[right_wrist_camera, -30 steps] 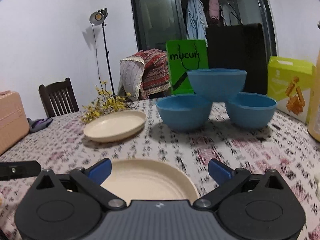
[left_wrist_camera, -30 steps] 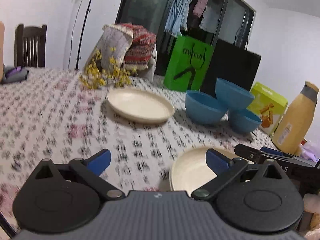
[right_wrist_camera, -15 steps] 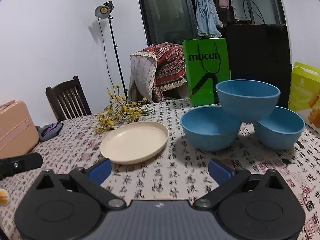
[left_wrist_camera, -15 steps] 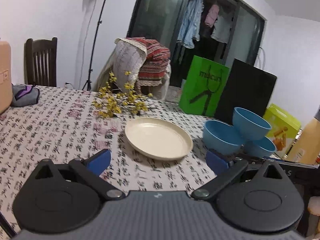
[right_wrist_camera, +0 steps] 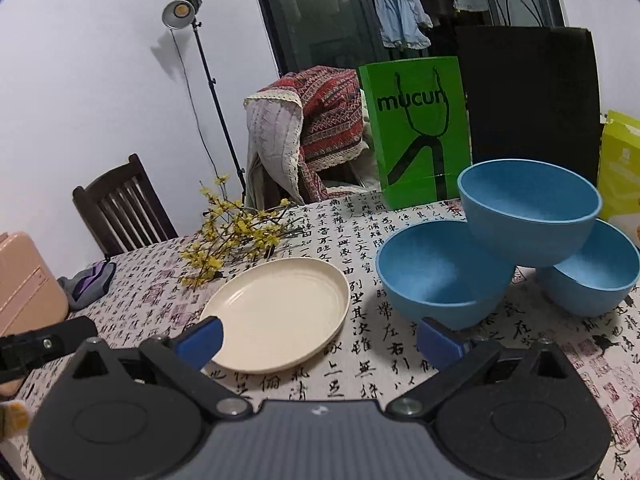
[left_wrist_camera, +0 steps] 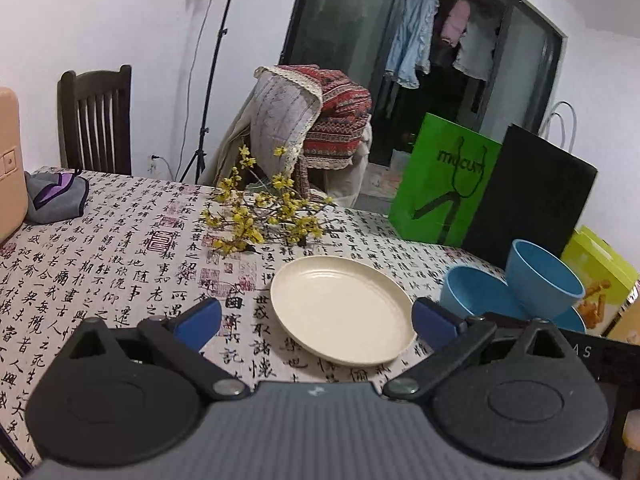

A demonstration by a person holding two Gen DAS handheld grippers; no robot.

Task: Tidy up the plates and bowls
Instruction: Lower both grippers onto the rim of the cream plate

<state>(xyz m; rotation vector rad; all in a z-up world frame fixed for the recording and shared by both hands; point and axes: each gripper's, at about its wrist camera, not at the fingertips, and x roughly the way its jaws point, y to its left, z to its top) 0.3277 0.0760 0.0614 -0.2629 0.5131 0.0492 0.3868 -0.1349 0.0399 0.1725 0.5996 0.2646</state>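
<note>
Lettering "mucun" marks the green bag (right_wrist_camera: 416, 128) behind the cream plate (right_wrist_camera: 280, 312); both grippers (left_wrist_camera: 316, 320) (right_wrist_camera: 318, 338) gape empty.

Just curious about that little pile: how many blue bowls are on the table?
3: two bowls sit side by side on the tablecloth, left bowl and right bowl, with a top bowl resting across both.

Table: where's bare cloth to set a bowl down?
Free: the cloth left of the plate, between the flowers and the grey cloth. Crowded: right side, where three bowls touch near the bags.
</note>
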